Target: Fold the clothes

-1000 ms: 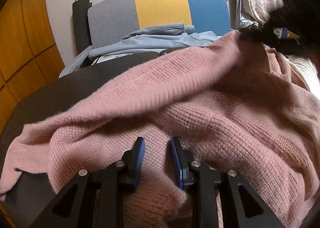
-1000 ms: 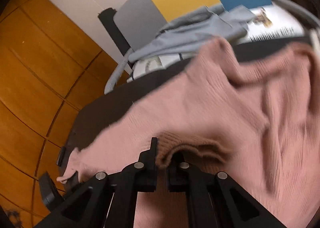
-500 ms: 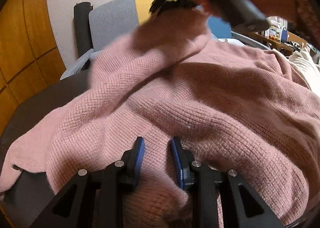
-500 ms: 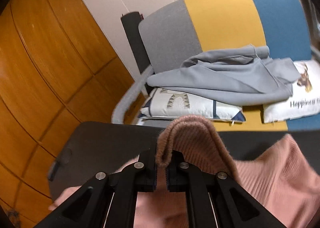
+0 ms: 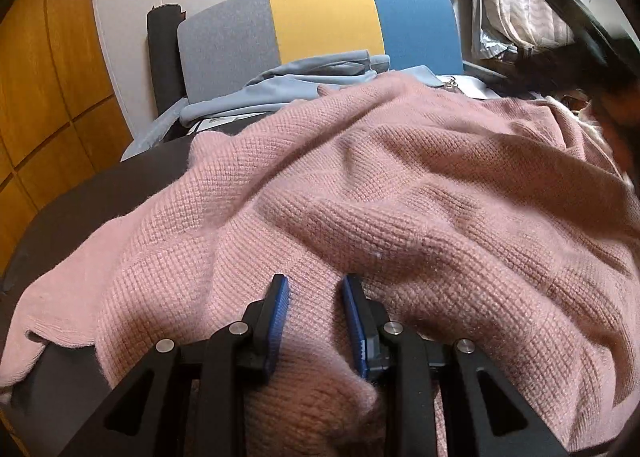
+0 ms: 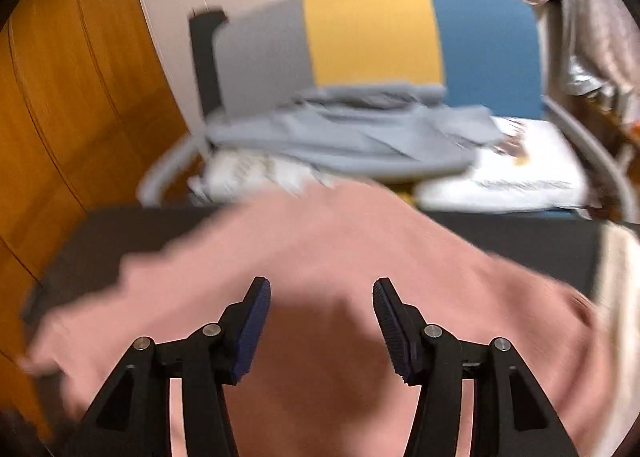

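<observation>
On the dark bench (image 5: 100, 193), the left gripper (image 5: 316, 289) clenches a pink sweater (image 5: 400, 197) fold; the right gripper (image 6: 322, 289), fingers (image 6: 256, 309) opening, hovers empty above the sweater.

A dark table (image 5: 92, 197) carries the load, its bare top showing beyond and to the left of the left gripper's fingers (image 5: 277, 311). A pink knit sweater (image 5: 400, 217) lies rumpled directly on it, spreading ahead of those fingers and off to their right. In the blurred right wrist view, the same table (image 6: 520, 241) shows past the sweater (image 6: 328, 257), and a cream cloth (image 6: 622, 277) lies at its far right edge.
</observation>
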A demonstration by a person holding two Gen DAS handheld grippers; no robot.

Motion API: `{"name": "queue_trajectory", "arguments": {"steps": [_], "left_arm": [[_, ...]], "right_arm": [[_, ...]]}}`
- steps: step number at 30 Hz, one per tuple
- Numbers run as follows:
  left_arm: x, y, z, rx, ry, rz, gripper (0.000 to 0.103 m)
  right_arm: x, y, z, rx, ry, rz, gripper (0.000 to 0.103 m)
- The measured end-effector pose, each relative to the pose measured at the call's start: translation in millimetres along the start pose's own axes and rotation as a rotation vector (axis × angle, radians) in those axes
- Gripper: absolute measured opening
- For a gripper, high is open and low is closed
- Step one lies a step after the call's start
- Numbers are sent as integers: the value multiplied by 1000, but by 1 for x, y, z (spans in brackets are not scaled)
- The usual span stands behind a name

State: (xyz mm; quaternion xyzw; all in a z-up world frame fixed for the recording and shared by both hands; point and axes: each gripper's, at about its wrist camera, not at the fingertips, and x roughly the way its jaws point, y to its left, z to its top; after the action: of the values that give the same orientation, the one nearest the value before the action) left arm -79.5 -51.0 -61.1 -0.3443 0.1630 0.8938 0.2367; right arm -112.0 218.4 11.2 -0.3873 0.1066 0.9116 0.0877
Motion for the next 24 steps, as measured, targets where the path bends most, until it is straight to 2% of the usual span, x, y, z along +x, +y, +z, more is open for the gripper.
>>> {"name": "queue_trajectory", "arguments": {"steps": [5, 7, 12, 16, 19, 21, 24], "left_arm": [[-1, 21, 3, -27, 32, -68, 31], [-3, 30, 2, 7, 47, -44, 34], [-6, 73, -10, 154, 71, 105, 46], [-16, 107, -19, -1, 107, 21, 45], [-32, 101, -15, -81, 109, 16, 38], [-49, 77, -10, -45, 34, -7, 38], [-59, 31, -1, 79, -32, -44, 40]], "right_arm": [[5, -25, -67, -74, 182, -65, 55], [-5, -26, -85, -86, 122, -71, 55], [-21, -13, -104, -51, 123, -60, 55], [-33, 1, -118, -63, 102, -21, 56], [-45, 1, -121, -44, 80, 54, 58], [-63, -8, -123, -8, 45, 100, 58], [-110, -34, -128, 83, -54, 74, 58]]}}
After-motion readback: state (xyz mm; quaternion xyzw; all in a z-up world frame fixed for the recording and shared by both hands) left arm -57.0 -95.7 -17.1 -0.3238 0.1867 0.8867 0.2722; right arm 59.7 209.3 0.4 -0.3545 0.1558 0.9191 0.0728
